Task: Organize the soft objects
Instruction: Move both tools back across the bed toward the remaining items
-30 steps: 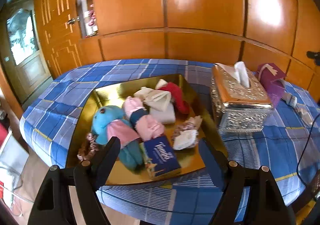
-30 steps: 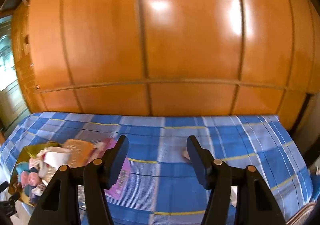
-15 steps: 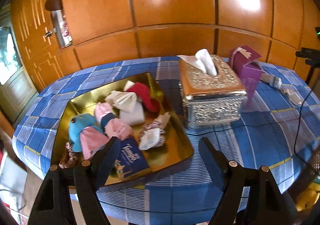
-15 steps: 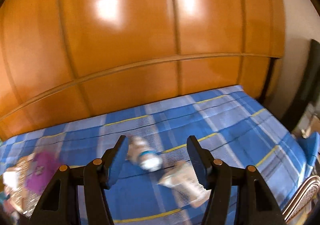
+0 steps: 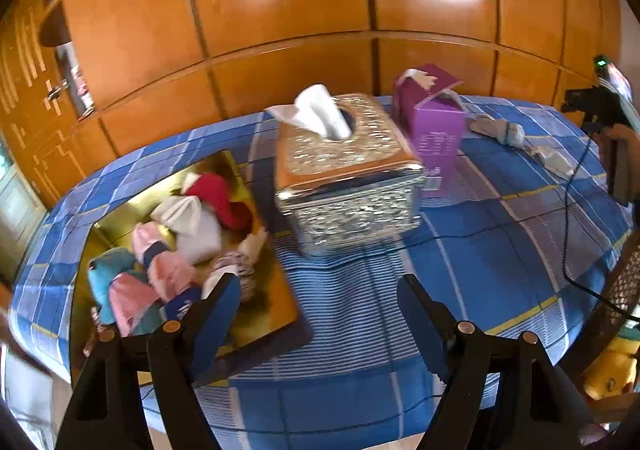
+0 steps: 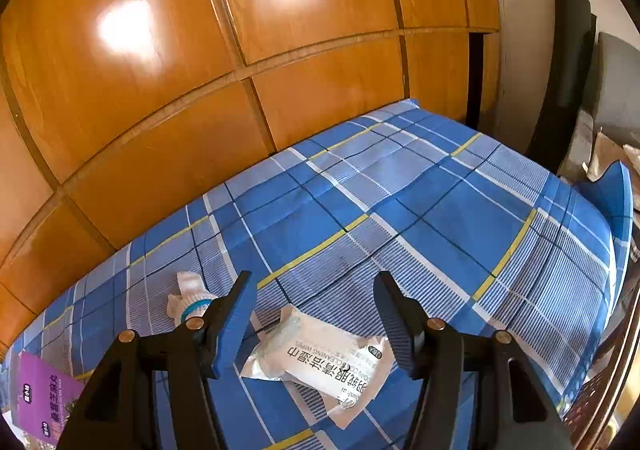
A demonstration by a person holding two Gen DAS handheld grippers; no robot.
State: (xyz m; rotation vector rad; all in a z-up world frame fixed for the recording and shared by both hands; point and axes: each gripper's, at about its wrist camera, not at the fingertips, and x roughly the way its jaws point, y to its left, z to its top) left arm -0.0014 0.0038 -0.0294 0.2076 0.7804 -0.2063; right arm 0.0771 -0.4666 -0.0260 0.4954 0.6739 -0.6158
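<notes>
Right wrist view is now closing in on the wipes packet (image 6: 320,364) lying on the bed (image 6: 420,209); the right gripper (image 6: 314,314) is hanging open above it, empty. Left gripper (image 5: 320,314) is gaping empty beside the gold tray (image 5: 264,302).

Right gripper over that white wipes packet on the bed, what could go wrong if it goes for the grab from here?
1. The wipes packet lies flat and crinkly on the blue plaid cover; the open right gripper may pinch cloth along with it.
2. The rolled white item with a blue band sits just beside the gripper's finger and could be knocked.
3. A black cable crosses the cover and might snag.
</notes>
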